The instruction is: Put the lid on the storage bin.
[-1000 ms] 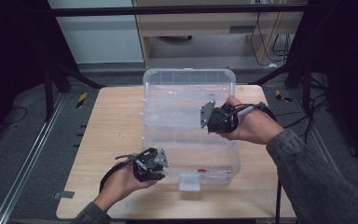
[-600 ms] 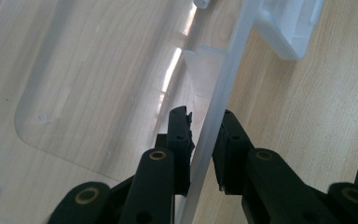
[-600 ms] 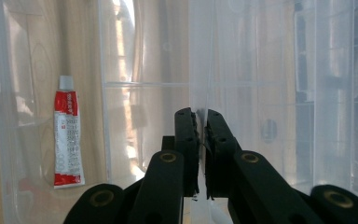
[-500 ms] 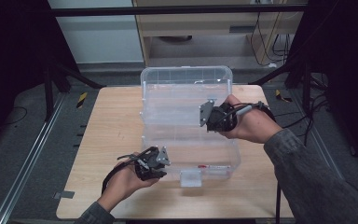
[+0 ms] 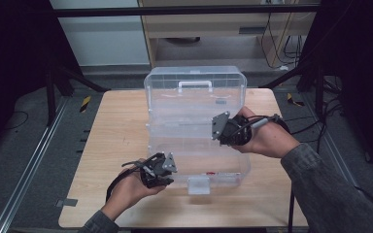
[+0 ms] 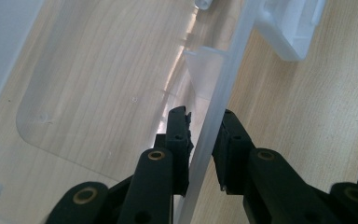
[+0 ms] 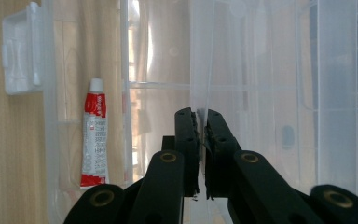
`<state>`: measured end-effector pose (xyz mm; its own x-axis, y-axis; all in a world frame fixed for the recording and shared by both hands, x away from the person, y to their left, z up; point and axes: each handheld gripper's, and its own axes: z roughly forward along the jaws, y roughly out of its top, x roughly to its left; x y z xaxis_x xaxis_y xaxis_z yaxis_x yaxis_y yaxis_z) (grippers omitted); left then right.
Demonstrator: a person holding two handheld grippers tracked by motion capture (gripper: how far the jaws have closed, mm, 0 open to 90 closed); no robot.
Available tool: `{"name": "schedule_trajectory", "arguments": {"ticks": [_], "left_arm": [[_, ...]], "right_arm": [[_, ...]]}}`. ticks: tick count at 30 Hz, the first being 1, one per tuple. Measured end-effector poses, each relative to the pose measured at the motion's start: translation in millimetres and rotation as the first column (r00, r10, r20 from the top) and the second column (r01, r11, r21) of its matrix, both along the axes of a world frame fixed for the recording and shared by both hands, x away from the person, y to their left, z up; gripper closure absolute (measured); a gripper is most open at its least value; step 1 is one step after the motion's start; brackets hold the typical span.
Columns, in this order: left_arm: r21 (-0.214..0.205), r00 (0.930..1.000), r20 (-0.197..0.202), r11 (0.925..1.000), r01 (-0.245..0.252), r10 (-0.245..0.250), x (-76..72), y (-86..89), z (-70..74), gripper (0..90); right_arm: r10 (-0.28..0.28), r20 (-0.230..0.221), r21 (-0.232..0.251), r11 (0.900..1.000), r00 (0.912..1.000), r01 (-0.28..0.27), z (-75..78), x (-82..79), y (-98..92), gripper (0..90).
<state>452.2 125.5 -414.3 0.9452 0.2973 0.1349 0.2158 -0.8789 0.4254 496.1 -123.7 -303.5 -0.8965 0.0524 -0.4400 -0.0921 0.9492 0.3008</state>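
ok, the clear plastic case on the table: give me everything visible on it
The clear plastic case lies open on the wooden table, lid propped up at the back with a white handle, white latch at the front. The left gripper straddles its front wall; the right gripper pinches a thin inner wall. A red-and-white tube lies inside.

A light wooden table (image 5: 107, 145) carries a clear plastic box (image 5: 194, 97), which stands open on it.

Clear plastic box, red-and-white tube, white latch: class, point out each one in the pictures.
Clear plastic box (image 5: 194, 77): high view, raised lid's top edge.
Red-and-white tube (image 7: 94, 140): right gripper view, mid-body.
White latch (image 5: 198, 185): high view, its front face.
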Motion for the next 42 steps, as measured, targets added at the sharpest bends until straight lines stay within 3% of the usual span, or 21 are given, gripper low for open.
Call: {"name": "schedule_trajectory", "arguments": {"ticks": [6, 7, 13, 23, 31, 36, 37, 39, 42], "left_arm": [[-0.01, 1.0, -0.002, 1.0, -0.001, 0.001, -0.5, 0.8, -0.7, 76.4], [-0.019, 0.9996, -0.014, 0.9995, -0.023, 0.023, -2.3, 0.7, -1.5, 76.3], [-0.027, 0.999, -0.018, 0.9988, -0.041, 0.041, -4.2, 0.8, -2.3, 76.0], [-0.028, 0.9994, -0.011, 0.9991, -0.032, 0.032, -3.9, 1.0, -3.5, 75.3], [0.003, 0.9988, 0.012, 0.9988, -0.048, 0.048, -6.4, -0.5, -10.2, 71.4], [-0.044, 0.9983, 0.035, 0.998, -0.044, 0.046, -10.0, 4.3, -1.9, 64.4], [-0.089, 0.9974, 0.042, 0.9946, -0.054, 0.058, -14.5, 7.0, 4.2, 62.1], [-0.1, 0.9964, 0.061, 0.9936, -0.053, 0.059, -15.8, 8.8, 8.2, 60.4], [-0.18, 0.9941, 0.067, 0.981, -0.072, 0.085, -22.2, 15.0, 19.8, 54.5]], "right_arm": [[0.002, -0.013, 0.007, 1.0, 0.9999, -0.002, -2.5, -4.6, -1.9, 85.6], [0.006, -0.017, 0.005, 1.0, 0.9998, -0.006, -3.5, -6.4, -2.6, 85.5], [0.002, -0.038, 0.013, 0.9999, 0.9993, -0.002, -6.1, -8.6, -4.2, 85.0], [0.013, -0.053, 0.0, 0.9999, 0.9985, -0.013, -7.4, -10.3, -3.8, 84.8], [0.013, -0.043, 0.001, 0.9999, 0.999, -0.013, -7.6, -10.4, -5.1, 84.0], [0.015, -0.04, 0.002, 0.9999, 0.9991, -0.015, -8.0, -10.8, -5.3, 83.8], [0.015, -0.041, 0.003, 0.9999, 0.9991, -0.015, -8.0, -10.7, -5.3, 83.7], [0.016, -0.04, 0.002, 0.9999, 0.9991, -0.016, -8.0, -10.6, -5.3, 83.7], [0.017, -0.039, 0.004, 0.9998, 0.9991, -0.017, -8.2, -10.9, -5.9, 83.4]]}}
